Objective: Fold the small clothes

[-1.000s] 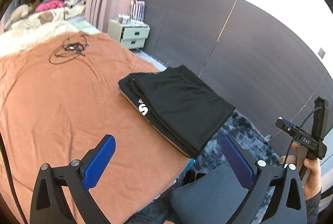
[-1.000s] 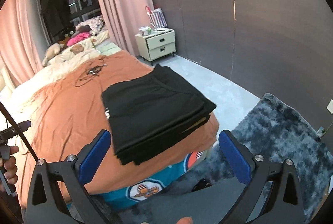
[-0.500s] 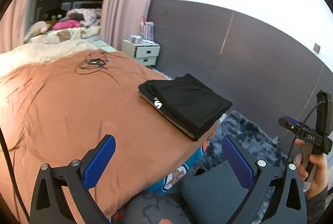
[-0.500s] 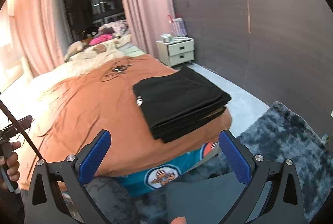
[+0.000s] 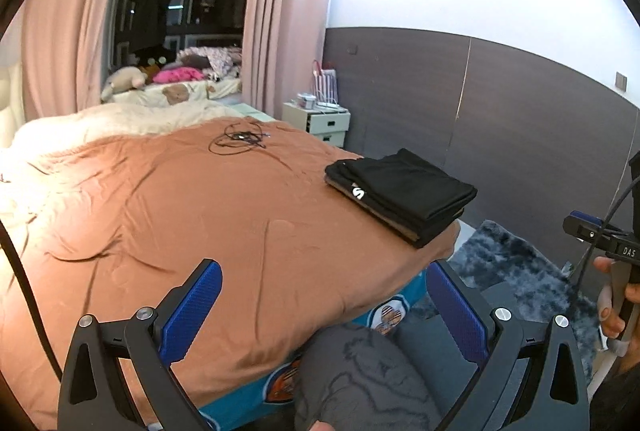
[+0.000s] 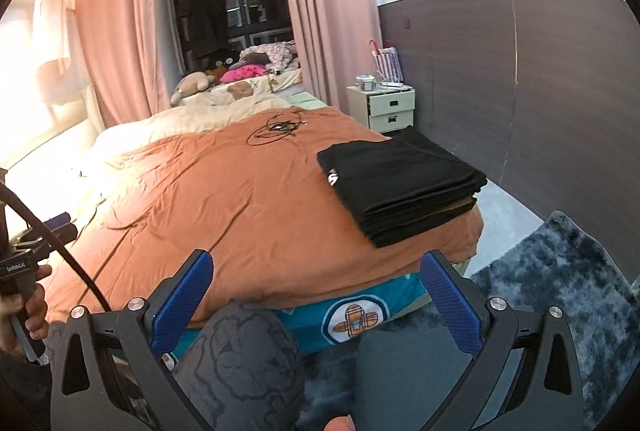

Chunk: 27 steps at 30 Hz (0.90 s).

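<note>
A stack of folded black clothes [image 5: 404, 191] [image 6: 400, 183] lies on the orange bedspread [image 5: 200, 211] [image 6: 224, 199], near the bed's right foot corner. A white logo shows on the stack's near-left edge. My left gripper [image 5: 324, 311] is open and holds nothing, back from the bed over a person's knee. My right gripper [image 6: 320, 303] is open too and holds nothing, short of the bed's foot edge. Each gripper appears at the edge of the other's view, held in a hand.
A tangled black cable [image 5: 238, 139] [image 6: 276, 129] lies farther up the bed. A white nightstand [image 5: 320, 121] [image 6: 390, 109] stands by the dark wall panel. A shaggy grey rug [image 5: 516, 271] [image 6: 560, 271] covers the floor on the right. Pillows and soft toys [image 6: 196, 85] sit at the head.
Both grippers have pulled back and tilted up from the black stack, which now sits farther off. Both stay open with nothing in them.
</note>
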Motion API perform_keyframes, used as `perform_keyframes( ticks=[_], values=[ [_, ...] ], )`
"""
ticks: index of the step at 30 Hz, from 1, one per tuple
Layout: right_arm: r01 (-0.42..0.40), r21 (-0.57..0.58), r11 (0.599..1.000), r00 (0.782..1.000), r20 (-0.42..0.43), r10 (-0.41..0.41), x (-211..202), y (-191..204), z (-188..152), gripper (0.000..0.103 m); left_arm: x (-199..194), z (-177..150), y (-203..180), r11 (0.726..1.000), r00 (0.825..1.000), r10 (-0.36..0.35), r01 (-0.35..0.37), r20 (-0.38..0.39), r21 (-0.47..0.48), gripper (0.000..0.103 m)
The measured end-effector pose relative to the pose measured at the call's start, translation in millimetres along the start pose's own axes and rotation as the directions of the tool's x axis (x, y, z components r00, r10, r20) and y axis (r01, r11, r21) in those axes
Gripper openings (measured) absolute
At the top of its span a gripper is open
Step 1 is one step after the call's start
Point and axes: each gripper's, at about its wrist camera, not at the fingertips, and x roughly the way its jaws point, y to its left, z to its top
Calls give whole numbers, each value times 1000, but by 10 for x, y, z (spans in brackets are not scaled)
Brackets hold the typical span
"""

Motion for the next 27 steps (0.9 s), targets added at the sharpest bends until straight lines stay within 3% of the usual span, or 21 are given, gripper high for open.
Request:
perform_keyframes(
  ticks=[3, 9, 16, 27],
  values=[
    [-11, -4, 1000, 1000, 1, 11, -47, 79, -83, 103, -182, -144, -26, 999, 999, 36, -37, 27, 20, 102],
    [-12, -17, 1000, 1000, -7, 12, -84, 178, -247, 103, -470, -418, -101, 998, 998, 43, -44, 41, 38, 102],
    [47, -75, 996, 999, 7, -47, -61, 343, -419, 103, -573, -631, -129, 997, 995, 71, -73, 64, 36, 103],
    [18, -51, 999, 1000, -3, -18, -13, 519, -516, 103, -676, -744, -26, 997, 993, 82, -83, 85, 3, 102]
  ],
)
